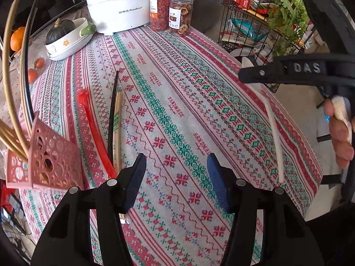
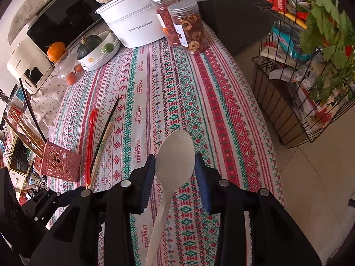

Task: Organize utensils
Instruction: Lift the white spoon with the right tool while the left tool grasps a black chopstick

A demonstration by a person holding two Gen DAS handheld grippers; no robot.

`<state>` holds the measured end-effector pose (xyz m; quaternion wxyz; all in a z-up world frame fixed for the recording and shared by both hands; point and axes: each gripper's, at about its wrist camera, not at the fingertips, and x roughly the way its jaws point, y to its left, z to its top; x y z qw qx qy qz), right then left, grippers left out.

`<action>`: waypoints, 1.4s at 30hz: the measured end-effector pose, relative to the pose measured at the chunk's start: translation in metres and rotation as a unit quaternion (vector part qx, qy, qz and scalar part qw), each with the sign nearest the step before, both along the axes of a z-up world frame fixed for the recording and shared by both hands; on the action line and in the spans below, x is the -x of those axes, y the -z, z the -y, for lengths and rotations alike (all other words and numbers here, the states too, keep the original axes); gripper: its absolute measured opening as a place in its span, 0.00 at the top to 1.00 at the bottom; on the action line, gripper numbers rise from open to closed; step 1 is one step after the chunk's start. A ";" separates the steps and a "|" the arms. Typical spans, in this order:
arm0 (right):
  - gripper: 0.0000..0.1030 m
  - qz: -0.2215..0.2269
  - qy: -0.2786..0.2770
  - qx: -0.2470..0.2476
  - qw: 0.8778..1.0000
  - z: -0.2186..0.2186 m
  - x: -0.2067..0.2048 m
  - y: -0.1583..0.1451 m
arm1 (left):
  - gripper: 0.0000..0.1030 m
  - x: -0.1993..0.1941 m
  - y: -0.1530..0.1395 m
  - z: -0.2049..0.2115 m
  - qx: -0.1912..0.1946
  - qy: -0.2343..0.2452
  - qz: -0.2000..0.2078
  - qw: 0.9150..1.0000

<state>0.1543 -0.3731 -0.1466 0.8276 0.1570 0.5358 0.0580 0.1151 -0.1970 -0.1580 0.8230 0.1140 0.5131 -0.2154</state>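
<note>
Pale wooden spoon (image 2: pixel 175 159) pinched by its bowl between right gripper (image 2: pixel 176 177) fingers above patterned tablecloth (image 2: pixel 221 102); only left view shows its handle end. Left gripper (image 1: pixel 176 177) spread, holding nothing.

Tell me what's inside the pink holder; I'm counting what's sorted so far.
The pink holder holds several wooden chopsticks and one black stick, all leaning out of its top. Their lower ends are hidden by its walls, so anything short inside can't be seen.
</note>
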 end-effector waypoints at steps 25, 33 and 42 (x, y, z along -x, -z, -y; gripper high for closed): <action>0.65 0.009 -0.016 -0.046 0.999 0.006 -0.001 -0.006 | 0.78 -0.172 0.040 -0.020 -0.059 -0.165 -0.062 0.983; 0.65 0.011 -0.019 -0.044 0.999 0.005 -0.001 -0.006 | 0.93 -0.164 0.043 -0.012 -0.057 -0.147 -0.053 0.986; 0.65 0.010 -0.001 -0.049 0.999 0.017 0.001 -0.006 | 0.92 -0.147 0.026 0.018 -0.048 -0.092 -0.038 0.994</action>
